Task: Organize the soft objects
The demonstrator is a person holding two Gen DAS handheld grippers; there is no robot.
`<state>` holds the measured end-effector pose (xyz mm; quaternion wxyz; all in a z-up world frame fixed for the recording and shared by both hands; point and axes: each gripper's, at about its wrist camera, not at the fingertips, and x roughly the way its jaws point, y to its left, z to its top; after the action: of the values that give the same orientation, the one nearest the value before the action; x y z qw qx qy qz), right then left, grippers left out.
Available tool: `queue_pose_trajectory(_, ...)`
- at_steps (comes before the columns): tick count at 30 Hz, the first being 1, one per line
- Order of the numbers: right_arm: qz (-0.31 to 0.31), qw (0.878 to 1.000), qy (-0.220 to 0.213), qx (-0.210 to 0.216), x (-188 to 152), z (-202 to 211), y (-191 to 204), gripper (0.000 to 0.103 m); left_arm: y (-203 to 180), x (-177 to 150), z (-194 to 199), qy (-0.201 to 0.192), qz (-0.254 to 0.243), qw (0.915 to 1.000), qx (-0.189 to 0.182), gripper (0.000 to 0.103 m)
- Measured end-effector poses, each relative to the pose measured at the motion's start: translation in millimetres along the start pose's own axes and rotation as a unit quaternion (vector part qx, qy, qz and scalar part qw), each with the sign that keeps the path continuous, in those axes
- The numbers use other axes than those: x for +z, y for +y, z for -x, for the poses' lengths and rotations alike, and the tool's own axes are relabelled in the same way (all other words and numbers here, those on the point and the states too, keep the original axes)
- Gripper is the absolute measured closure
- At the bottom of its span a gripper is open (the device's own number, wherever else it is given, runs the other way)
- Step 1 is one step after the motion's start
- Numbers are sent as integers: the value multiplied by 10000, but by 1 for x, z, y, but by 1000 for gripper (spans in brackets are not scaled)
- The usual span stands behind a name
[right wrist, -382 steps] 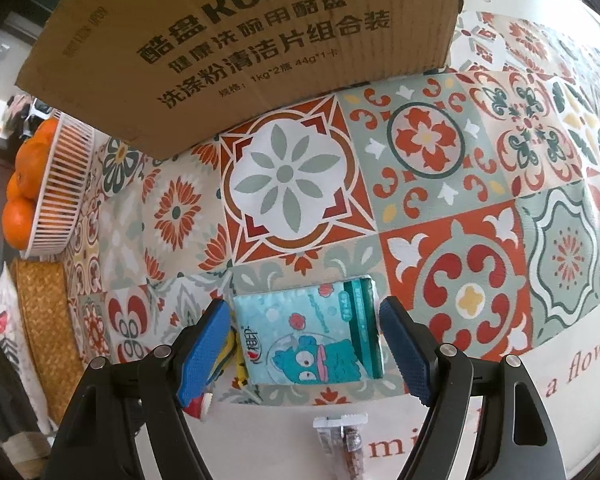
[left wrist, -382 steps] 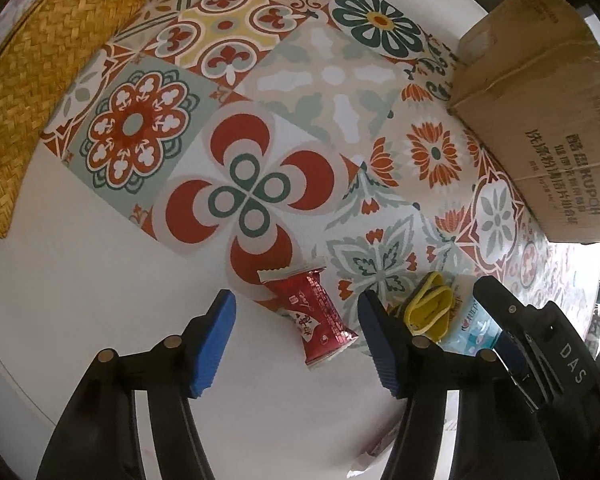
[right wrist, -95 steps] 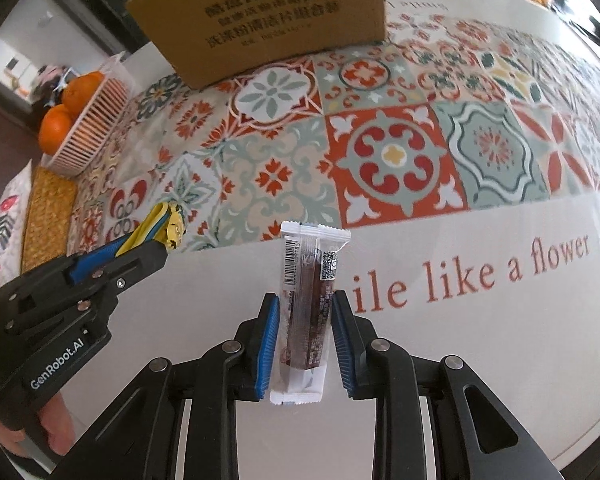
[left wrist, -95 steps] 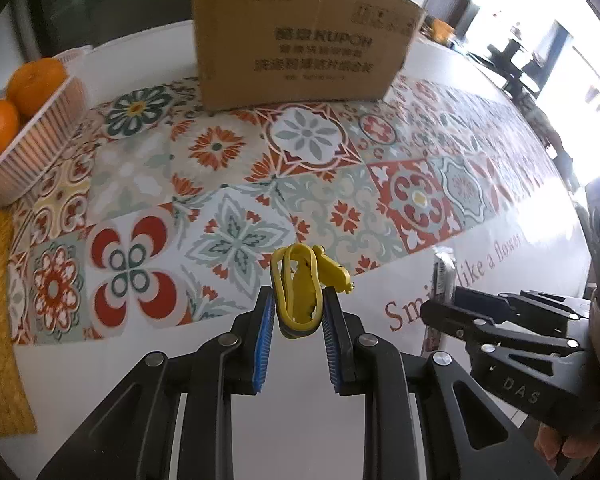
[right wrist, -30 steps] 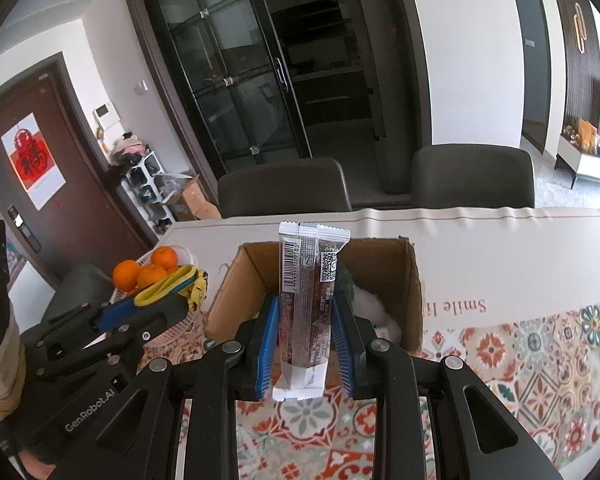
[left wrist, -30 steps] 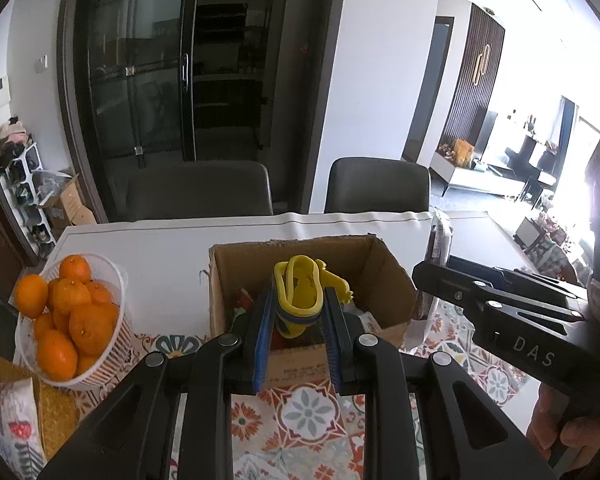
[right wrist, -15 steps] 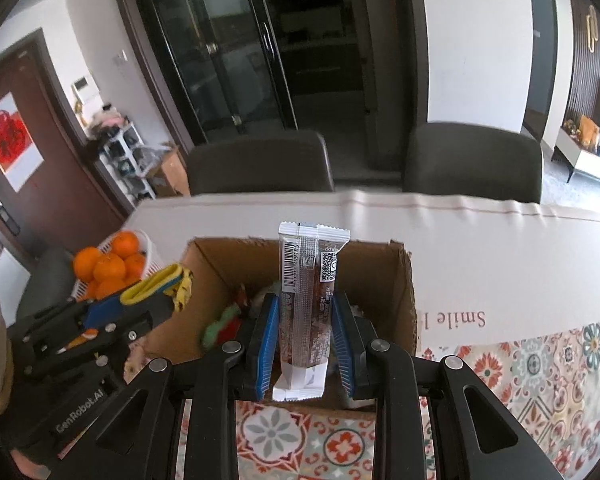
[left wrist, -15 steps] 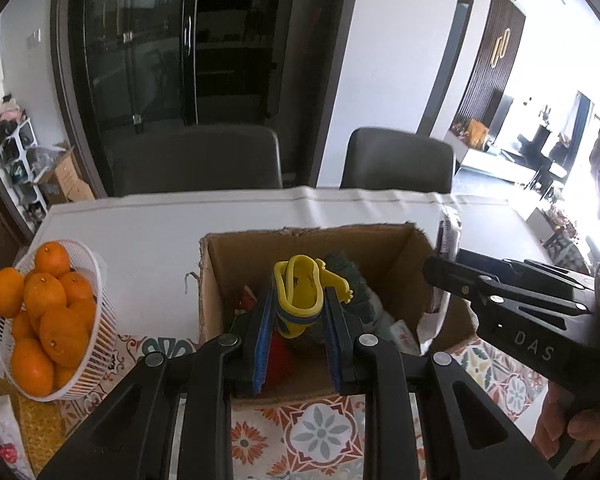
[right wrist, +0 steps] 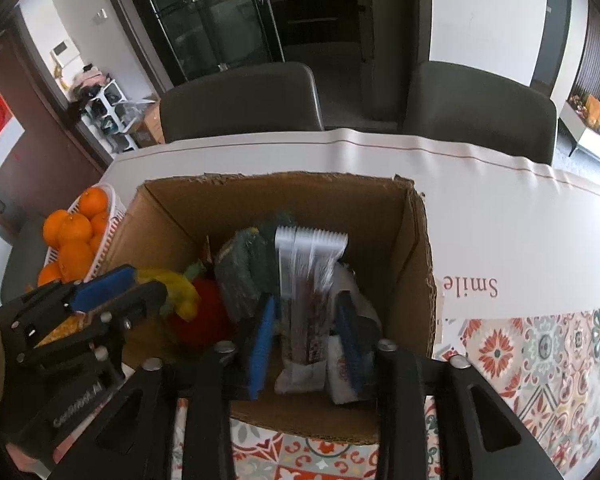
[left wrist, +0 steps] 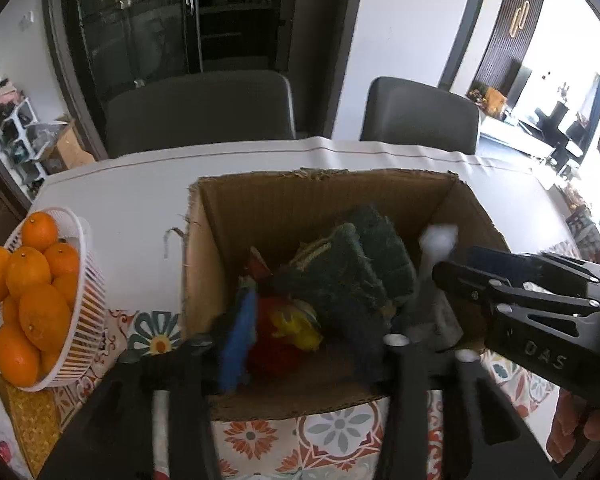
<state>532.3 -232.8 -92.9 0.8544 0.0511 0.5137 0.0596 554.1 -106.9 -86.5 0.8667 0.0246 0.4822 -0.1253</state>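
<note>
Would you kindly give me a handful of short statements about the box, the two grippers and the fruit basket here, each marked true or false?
1. The cardboard box stands open with things already inside. True.
2. The right gripper is clamped shut on the snack bar. False: its jaws have just been opening, and the bar stands loose between them.
3. The white basket holds apples. False: it holds oranges.
4. The yellow toy lies below the left gripper, over the box. True.
5. Dark green scouring pads lie on the tablecloth outside the box. False: they are inside it.
</note>
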Motion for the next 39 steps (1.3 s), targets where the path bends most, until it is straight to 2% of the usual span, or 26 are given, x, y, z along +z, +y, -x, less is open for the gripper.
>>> queue_pose_trajectory(2,-63,9999,-57,-65,-1,4,-3,40,0,-2,8,-112,18,9998,151,46)
queue_pose_trajectory(6,-92,9986,-382,-362,-9,27,-2,38,1,-10,34,-378,74,9983,439,37)
queue_pose_trajectory(11,-121,9955,-796,-498,-30,67,1,32,-2,-33,82,-820,188,9934,785,28)
queue_pose_trajectory(17,-64,9886,-1383,-592,-70,128,15,18,-9,-75,145,-1393,230,9843,1058,14)
queue_pose_trajectory(21,46,9824,-1722,-718,-104,165,28,14,-12,-105,184,-1679,273,9774,1256,7)
queue_pose_trajectory(28,123,9776,-1996,-664,-161,212,49,12,-18,-161,238,-1989,192,9719,1243,3)
queue_pose_trajectory(32,126,9741,-2108,-805,-195,234,62,12,-16,-189,262,-2123,134,9690,1259,1)
queue_pose_trajectory(39,-170,9699,-2244,-928,-251,271,82,12,-14,-234,299,-2155,-37,9722,910,0)
